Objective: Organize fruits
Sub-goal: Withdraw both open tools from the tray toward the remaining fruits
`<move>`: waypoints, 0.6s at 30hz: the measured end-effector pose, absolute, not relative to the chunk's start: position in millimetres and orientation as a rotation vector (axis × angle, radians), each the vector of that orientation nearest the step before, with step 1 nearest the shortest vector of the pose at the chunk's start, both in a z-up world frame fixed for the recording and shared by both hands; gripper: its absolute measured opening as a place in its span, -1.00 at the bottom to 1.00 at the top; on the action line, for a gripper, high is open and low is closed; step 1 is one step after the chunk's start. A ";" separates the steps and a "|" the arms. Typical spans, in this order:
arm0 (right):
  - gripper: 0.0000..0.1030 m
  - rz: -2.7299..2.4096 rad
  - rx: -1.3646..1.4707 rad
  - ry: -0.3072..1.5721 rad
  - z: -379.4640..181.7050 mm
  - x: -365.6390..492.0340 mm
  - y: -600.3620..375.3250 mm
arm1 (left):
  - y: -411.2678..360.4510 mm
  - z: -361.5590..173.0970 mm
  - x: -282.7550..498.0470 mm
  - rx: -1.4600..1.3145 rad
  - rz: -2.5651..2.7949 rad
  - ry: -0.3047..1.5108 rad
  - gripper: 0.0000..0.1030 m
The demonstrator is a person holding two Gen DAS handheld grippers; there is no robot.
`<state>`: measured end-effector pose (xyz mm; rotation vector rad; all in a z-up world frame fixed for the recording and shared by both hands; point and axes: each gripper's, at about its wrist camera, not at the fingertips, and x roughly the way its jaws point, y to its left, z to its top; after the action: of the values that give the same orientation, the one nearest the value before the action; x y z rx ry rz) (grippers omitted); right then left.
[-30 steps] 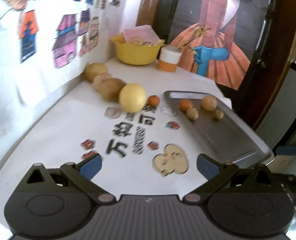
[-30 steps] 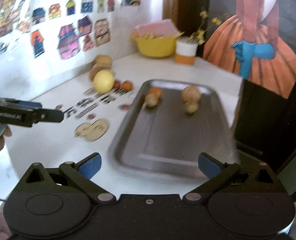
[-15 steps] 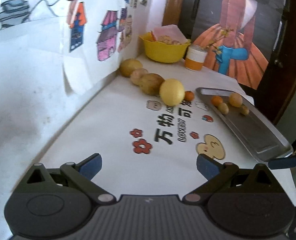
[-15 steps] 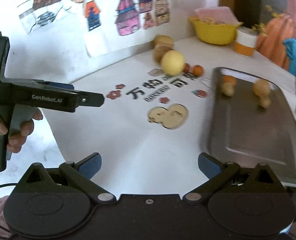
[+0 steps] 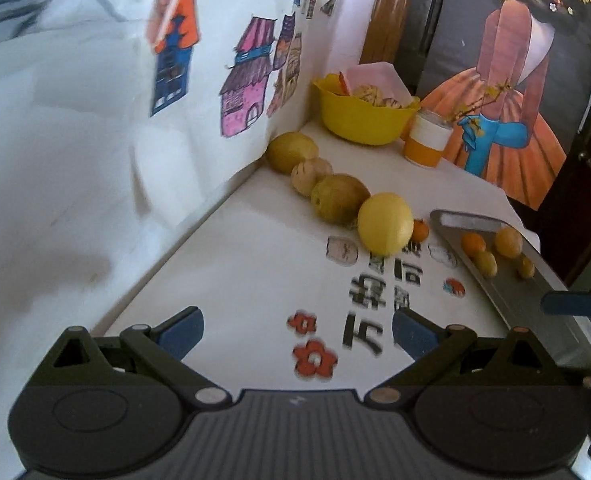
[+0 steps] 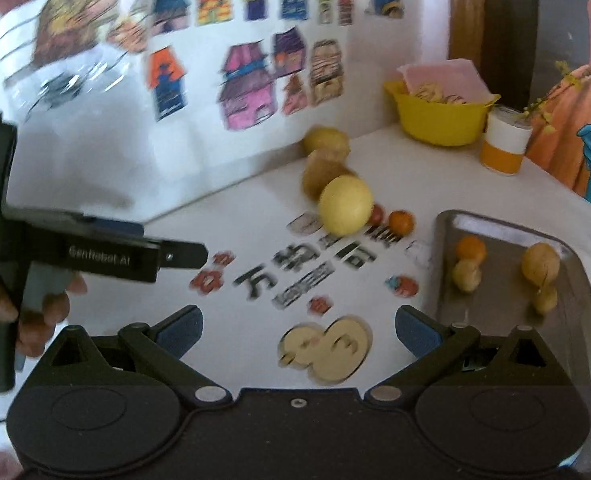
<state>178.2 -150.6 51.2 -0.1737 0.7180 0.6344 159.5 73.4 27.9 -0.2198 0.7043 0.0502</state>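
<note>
place: home | cues: children's drawings (image 6: 251,80) on wall, fruit bowl (image 5: 363,118), painting (image 5: 511,92)

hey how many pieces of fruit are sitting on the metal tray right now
4 on the metal tray, all at its far end: a small orange, a tan fruit just in front, a bigger tan one rightward, a tiny one beside it.

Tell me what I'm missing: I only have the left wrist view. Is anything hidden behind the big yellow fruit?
Observer: Yes. The right wrist view shows a small red fruit between the big yellow fruit and the small orange.
Operator: Is the right gripper open?
Observer: The right gripper is open and empty.
Operator: Any room on the tray?
Observer: The tray has a bare near half; its four fruits sit at the far end.
</note>
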 end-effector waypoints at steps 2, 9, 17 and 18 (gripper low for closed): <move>0.99 0.623 -0.156 0.708 53.0 193.1 -153.7 | 69.5 26.9 173.9 -0.209 0.044 0.704 0.99; 0.98 0.600 -0.126 0.663 52.9 251.0 -160.6 | 58.0 18.7 218.4 -0.193 0.007 0.713 0.99; 0.89 0.594 -0.343 0.622 31.7 298.7 -163.5 | 44.8 10.5 252.2 -0.217 -0.034 0.715 0.99; 0.84 0.606 -0.366 0.615 27.0 303.2 -162.0 | 44.5 10.2 254.6 -0.227 -0.034 0.709 0.99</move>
<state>303.2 -162.0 27.0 -0.3664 0.6152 0.6058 254.6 44.5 10.2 -0.2267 0.7094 -0.0339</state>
